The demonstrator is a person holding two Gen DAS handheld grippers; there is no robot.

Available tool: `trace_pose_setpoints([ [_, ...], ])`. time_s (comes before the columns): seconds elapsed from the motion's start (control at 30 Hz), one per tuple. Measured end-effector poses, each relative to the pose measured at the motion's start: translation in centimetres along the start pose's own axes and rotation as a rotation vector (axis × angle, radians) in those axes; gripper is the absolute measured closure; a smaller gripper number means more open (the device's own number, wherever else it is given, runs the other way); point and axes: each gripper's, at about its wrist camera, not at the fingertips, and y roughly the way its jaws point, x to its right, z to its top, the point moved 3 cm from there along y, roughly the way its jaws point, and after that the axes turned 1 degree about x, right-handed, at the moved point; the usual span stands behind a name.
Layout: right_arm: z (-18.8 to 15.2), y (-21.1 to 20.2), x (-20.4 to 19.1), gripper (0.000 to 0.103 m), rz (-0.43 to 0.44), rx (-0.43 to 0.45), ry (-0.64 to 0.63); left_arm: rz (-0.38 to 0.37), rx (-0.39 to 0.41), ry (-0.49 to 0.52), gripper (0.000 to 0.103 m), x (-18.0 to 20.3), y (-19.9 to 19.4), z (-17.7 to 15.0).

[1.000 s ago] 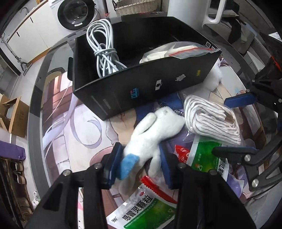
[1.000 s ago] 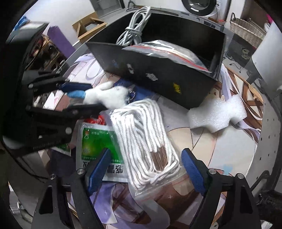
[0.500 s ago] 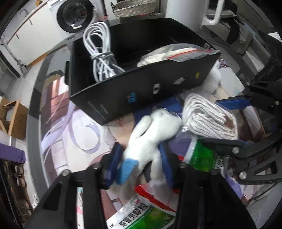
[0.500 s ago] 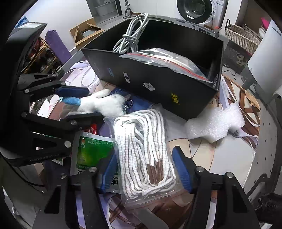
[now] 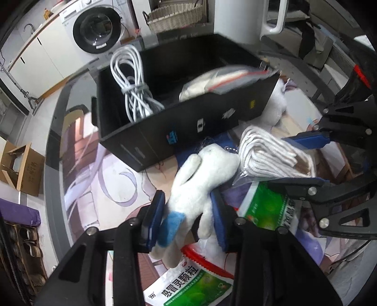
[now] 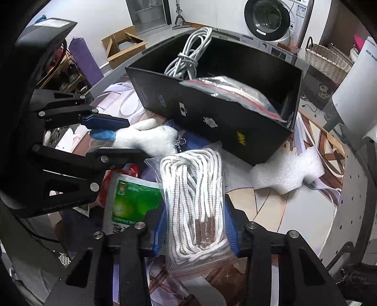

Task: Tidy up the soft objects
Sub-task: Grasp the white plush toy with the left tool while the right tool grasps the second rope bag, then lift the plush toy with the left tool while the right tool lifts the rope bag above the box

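My left gripper (image 5: 188, 219) is shut on a white plush toy (image 5: 200, 179) with a blue tip and holds it lifted in front of the black box (image 5: 188, 122). The toy also shows in the right wrist view (image 6: 150, 138), between the left gripper's fingers (image 6: 106, 122). My right gripper (image 6: 195, 228) is shut on a clear bag of white laces (image 6: 193, 195), seen in the left wrist view (image 5: 271, 150) too. The black box (image 6: 212, 113) holds a grey cable coil (image 5: 132, 77) and a zip bag (image 6: 231, 91).
Green medicine sachets (image 5: 188, 284) (image 6: 132, 200) lie on the printed mat under the grippers. A white foam piece (image 6: 287, 171) lies right of the box. A washing machine (image 5: 99, 28), a wicker basket (image 5: 174, 14) and a cardboard box (image 5: 18, 164) stand around the table.
My left gripper has lifted the plush toy up and toward the box. My right gripper has closed in on the bag of laces and raised it.
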Motion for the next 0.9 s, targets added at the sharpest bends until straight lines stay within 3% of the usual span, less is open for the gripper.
trace_pose_setpoints([
  [0.5,0.1,-6.5,-1.5,0.063,-0.009,0.186,-0.001,-0.008,0.246,-0.052,0.066,-1.3,-6.6,0.6],
  [0.9,2.1,-12.7,-1.2,0.063,-0.059,0.479,0.045,0.057,0.497,-0.1,0.066,-2.4,-12.0,1.1],
])
